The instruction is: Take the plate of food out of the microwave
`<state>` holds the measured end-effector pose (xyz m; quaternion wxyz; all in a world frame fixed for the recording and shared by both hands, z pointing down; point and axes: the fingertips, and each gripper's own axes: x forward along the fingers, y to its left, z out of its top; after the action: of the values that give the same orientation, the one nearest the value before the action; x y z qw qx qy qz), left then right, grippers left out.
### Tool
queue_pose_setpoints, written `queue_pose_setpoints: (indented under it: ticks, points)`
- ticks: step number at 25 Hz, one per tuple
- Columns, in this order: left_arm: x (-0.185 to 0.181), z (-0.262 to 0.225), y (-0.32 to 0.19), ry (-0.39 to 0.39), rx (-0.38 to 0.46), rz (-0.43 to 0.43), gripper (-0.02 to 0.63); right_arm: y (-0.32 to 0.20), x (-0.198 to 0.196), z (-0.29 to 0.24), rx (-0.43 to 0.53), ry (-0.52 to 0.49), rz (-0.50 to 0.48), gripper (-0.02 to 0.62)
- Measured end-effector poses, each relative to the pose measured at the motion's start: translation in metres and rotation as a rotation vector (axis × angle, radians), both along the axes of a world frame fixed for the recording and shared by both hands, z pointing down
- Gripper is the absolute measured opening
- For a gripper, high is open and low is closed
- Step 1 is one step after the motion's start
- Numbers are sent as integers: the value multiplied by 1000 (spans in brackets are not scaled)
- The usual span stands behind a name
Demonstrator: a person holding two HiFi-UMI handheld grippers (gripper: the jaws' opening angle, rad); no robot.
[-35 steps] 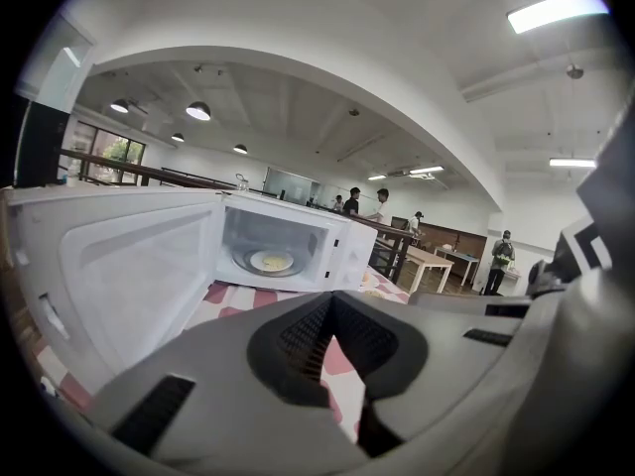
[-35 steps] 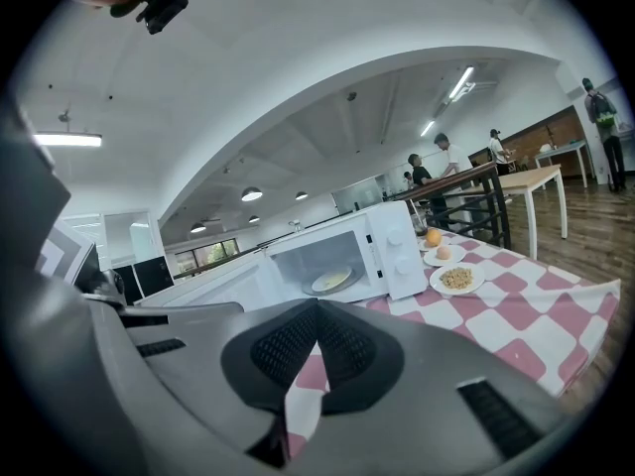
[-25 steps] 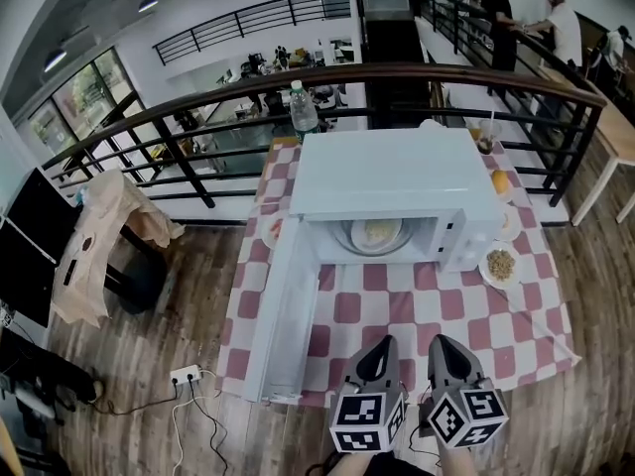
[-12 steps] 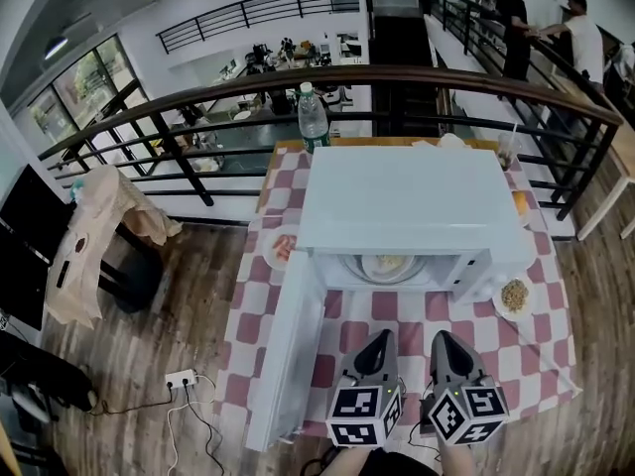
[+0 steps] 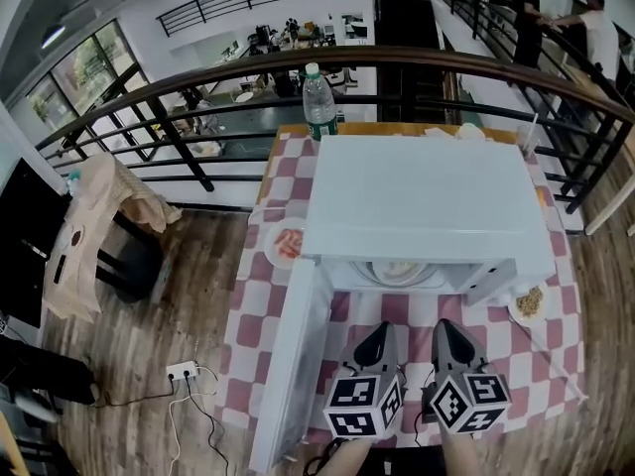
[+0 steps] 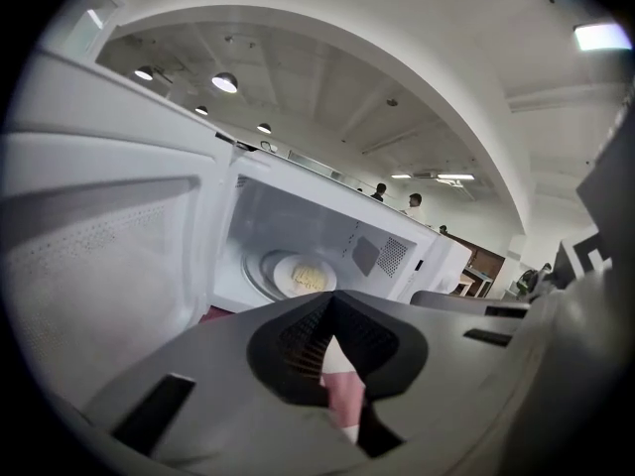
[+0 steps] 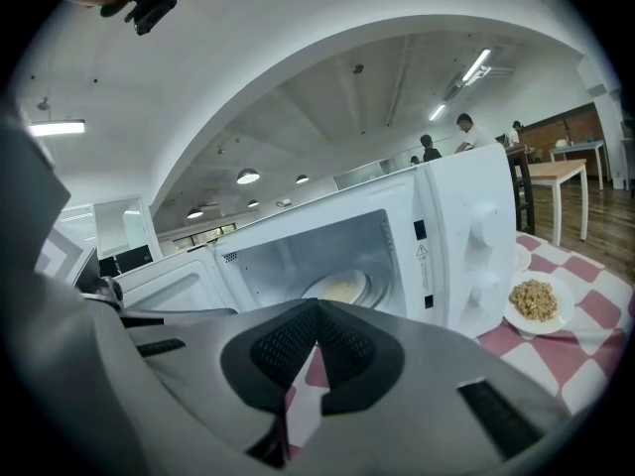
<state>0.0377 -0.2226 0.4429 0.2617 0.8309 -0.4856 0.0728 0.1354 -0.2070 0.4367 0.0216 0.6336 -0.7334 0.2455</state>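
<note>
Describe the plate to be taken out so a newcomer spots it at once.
Find the white microwave on the red-and-white checked tablecloth, its door open. The white plate of pale yellow food sits inside its cavity; the other plates lie outside on the cloth.

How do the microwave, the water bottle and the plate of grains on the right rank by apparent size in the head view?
1. The microwave: by far the largest.
2. The water bottle and the plate of grains: they look about alike, and the bottle stands farther from the camera, so I do not rank them.
</note>
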Motion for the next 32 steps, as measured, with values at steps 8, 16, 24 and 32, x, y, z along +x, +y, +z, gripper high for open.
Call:
queue_pose_setpoints:
  ticks: [8, 16, 24, 32]
  points:
    - [-5, 19, -16, 125, -122, -80, 11, -21, -9, 15, -45, -88, -40, -9]
    - [8, 50, -18, 204, -266, -131, 10, -36, -20, 47, -164, -198, -141, -6]
    - [11, 68, -34, 304, -317, -172, 8, -57, -20, 69, -204, -371, -138, 44]
    - [16, 80, -51, 332, -345, -204, 8, -81, -6, 74, -204, -496, -65, 46]
